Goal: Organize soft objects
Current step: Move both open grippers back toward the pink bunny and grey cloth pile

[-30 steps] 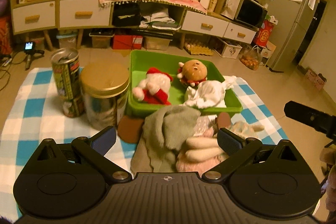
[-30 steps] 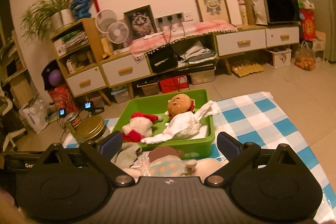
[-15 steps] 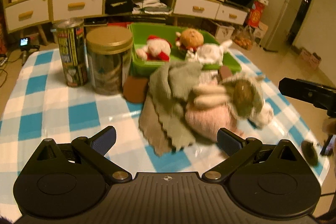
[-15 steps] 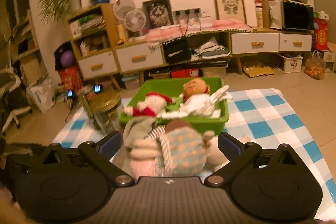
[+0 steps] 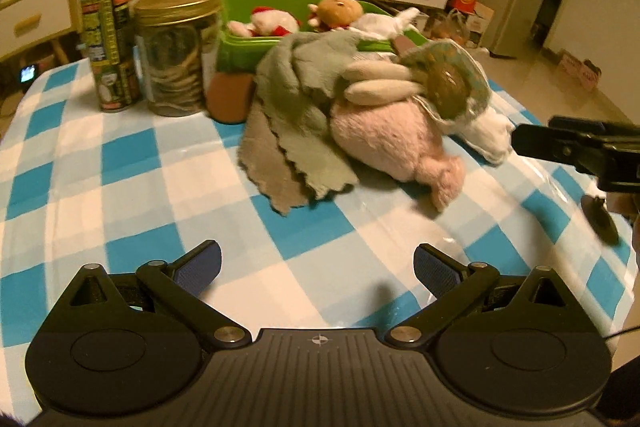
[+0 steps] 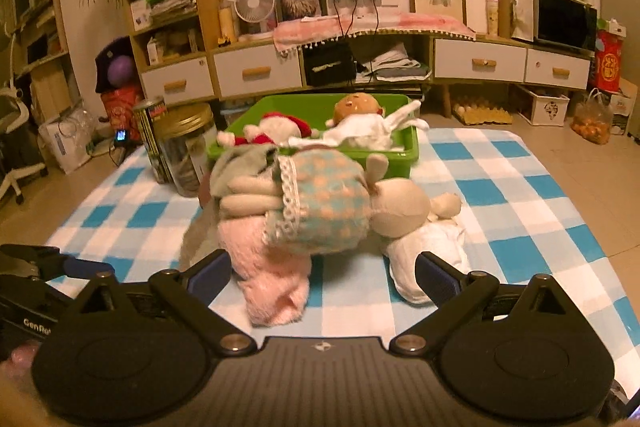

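A heap of soft things lies on the blue-checked cloth in front of a green bin [image 5: 236, 55] [image 6: 408, 157]: a pink plush [image 5: 392, 135] [image 6: 272, 267], a rabbit doll in a checked dress [image 5: 444, 83] [image 6: 328, 203], grey-green cloths [image 5: 296, 115] [image 6: 244, 163] and a white cloth [image 6: 428, 251]. The bin holds a Santa plush [image 5: 268, 23] [image 6: 276, 129] and a doll in white [image 5: 340, 11] [image 6: 360, 119]. My left gripper [image 5: 318, 267] is open over bare cloth, well short of the heap. My right gripper [image 6: 322, 275] is open, its fingertips flanking the pink plush's near end.
A gold-lidded jar [image 5: 176, 51] [image 6: 186, 151] and a printed can [image 5: 110, 47] [image 6: 150, 139] stand left of the bin, with a brown disc [image 5: 230, 99] beside the jar. Low cabinets [image 6: 256, 73] run along the back wall. The table edge [image 6: 580, 211] drops off at the right.
Both grippers have drawn back from the heap toward the near edge. The left one, which stood over the cloths, is now over bare cloth. The heap now lies in full view.
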`<state>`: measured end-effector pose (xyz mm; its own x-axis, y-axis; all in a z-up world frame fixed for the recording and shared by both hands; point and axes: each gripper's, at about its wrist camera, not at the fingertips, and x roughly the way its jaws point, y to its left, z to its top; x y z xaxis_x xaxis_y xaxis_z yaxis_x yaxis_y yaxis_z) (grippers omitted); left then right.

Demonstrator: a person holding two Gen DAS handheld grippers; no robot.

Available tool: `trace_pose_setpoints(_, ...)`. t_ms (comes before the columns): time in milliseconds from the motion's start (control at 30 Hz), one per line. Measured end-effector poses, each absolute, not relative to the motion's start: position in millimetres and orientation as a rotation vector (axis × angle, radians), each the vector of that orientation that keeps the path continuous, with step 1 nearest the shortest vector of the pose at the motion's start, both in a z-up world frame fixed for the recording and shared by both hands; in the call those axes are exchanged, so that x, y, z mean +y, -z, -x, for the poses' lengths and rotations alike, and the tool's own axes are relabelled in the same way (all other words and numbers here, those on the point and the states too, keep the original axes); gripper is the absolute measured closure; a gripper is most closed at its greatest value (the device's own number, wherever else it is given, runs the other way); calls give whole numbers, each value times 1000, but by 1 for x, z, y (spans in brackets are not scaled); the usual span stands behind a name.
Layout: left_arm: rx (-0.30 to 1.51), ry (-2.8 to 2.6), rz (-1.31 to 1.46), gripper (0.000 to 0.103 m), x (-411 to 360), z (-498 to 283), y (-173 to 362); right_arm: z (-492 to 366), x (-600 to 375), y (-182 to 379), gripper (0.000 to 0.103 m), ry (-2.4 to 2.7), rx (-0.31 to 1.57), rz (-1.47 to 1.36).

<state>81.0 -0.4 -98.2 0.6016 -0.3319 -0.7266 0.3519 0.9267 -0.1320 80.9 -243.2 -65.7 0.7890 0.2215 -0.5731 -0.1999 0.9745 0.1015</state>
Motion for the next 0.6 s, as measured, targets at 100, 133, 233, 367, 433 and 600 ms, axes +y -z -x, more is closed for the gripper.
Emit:
trace_pose_setpoints(100, 815, 399, -49, 5, -7, -79, 104, -81, -243, 70, 35, -229, 620, -20)
trace_pose_setpoints(133, 811, 398, -54, 5, -9, -79, 106, -81, -243, 72, 35, -230, 622, -18)
trace_pose_setpoints(233, 801, 397, -54, 5, -17, -79, 110, -81, -244, 75, 35, -232, 619, -21)
trace_pose_setpoints(367, 782, 420, -50, 5, -31, -81, 110, -87, -245, 73, 35, -221, 608, -48)
trace_pose_setpoints(433, 774, 431, -31, 6, -37, -84, 106, -92, -247, 72, 35, -211, 608, -73)
trace_pose_setpoints(600, 778, 450, 43, 15, -48, -97, 100, -106, -250, 66, 35, -198, 611, -150)
